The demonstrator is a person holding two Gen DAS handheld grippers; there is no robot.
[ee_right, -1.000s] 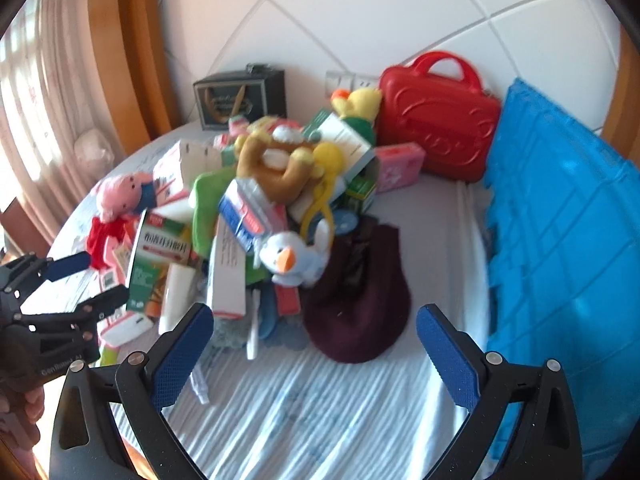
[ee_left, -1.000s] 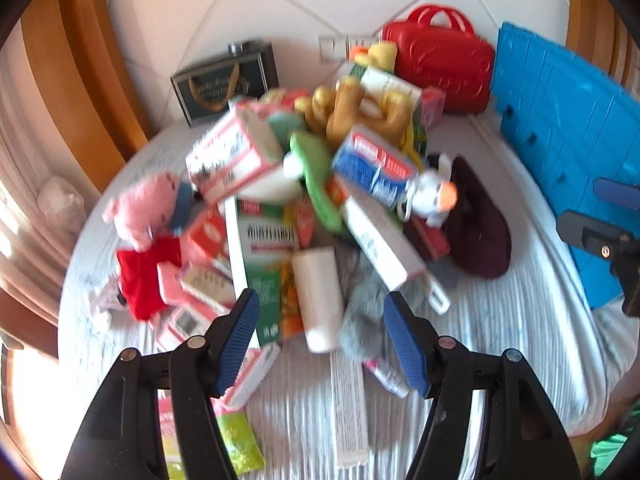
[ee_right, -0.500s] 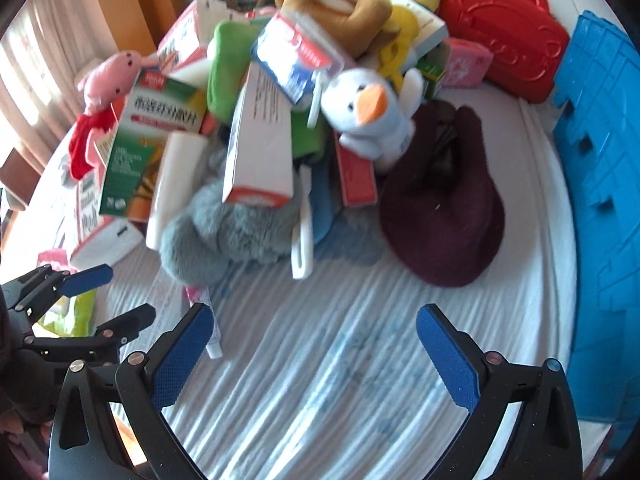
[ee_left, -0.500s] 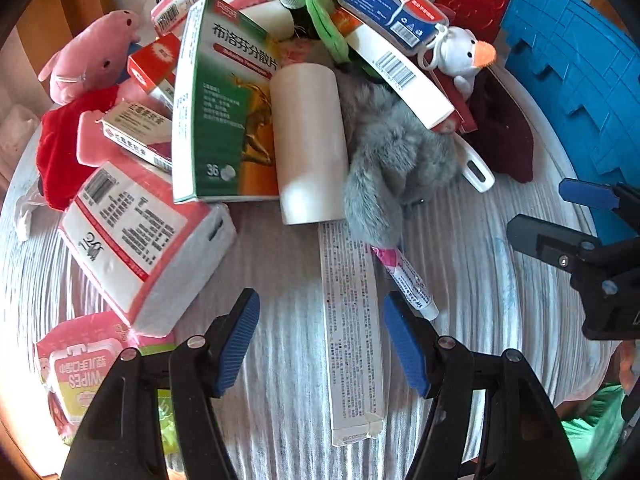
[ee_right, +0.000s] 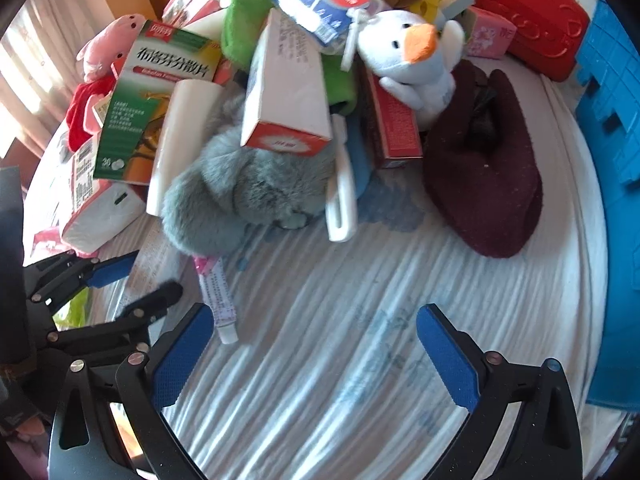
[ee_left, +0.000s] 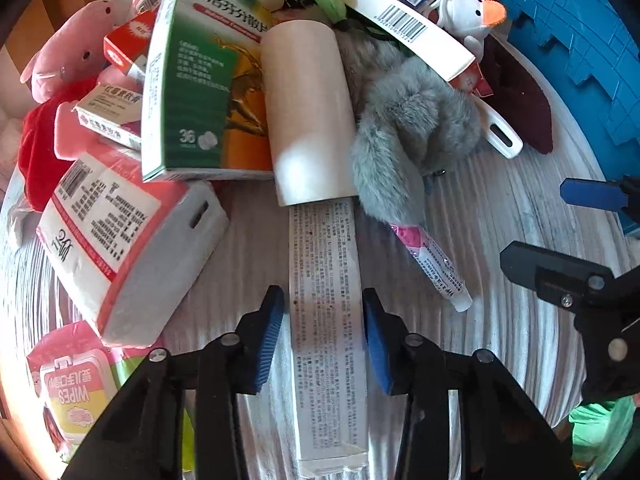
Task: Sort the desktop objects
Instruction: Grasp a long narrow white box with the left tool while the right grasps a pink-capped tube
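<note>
White long box (ee_left: pixel 326 316) lies between the spread left gripper (ee_left: pixel 322 320) pads, seemingly unpinched.

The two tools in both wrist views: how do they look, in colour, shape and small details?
The left tool and the right tool look alike: matte black angular plastic frames joined by round silver screws, each finger ending in a flat blue textured pad. No cables or markings are visible.

Bright daylight, strong fisheye distortion
</note>
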